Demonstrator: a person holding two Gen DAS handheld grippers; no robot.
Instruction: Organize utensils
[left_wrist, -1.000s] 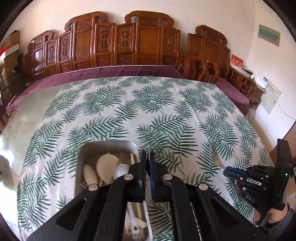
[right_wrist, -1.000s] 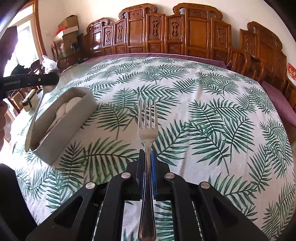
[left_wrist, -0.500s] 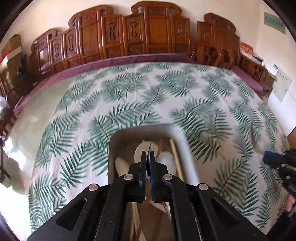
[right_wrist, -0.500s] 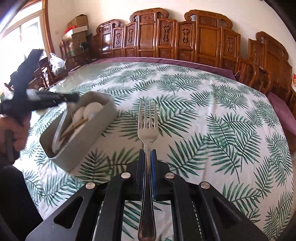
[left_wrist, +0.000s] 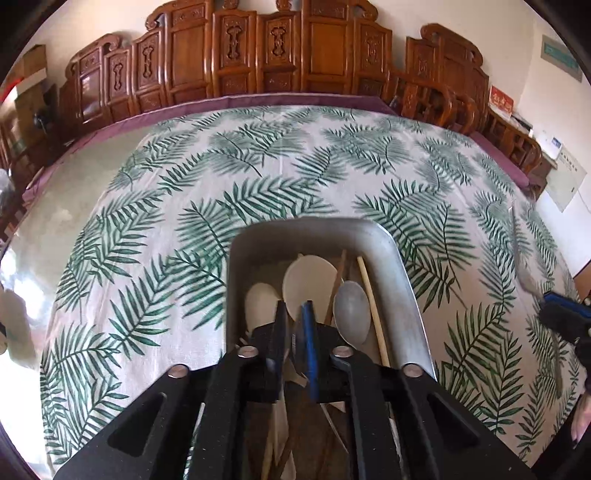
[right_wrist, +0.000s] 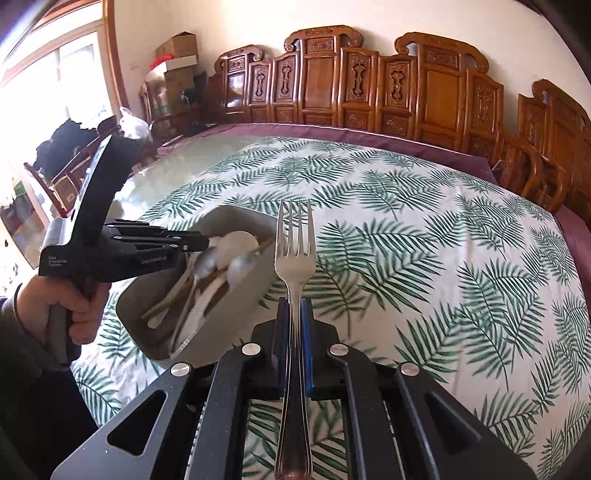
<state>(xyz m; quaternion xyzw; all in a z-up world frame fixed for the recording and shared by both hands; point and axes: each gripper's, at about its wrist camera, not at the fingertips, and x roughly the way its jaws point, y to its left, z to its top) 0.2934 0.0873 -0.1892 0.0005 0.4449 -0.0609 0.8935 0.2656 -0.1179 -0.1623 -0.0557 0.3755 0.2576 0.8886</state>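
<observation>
A grey utensil tray (left_wrist: 400, 273) holds white spoons (left_wrist: 308, 277), a silver spoon (left_wrist: 351, 308) and wooden chopsticks (left_wrist: 373, 310); it also shows in the right wrist view (right_wrist: 240, 306). My left gripper (left_wrist: 294, 317) hovers over the tray with its jaws slightly apart and nothing between them; in the right wrist view (right_wrist: 201, 242) it sits over the tray's near end. My right gripper (right_wrist: 294, 314) is shut on a silver fork (right_wrist: 294, 254), tines forward, beside the tray's right wall.
The table carries a leaf-print cloth (left_wrist: 258, 173) with a bare glass strip at the left (left_wrist: 55, 206). Carved wooden chairs (left_wrist: 277, 55) line the far side. Boxes and clutter (right_wrist: 173, 62) stand at the left wall.
My left gripper moved over the tray, dropped what it held and opened slightly. My right gripper carried the fork left toward the tray.
</observation>
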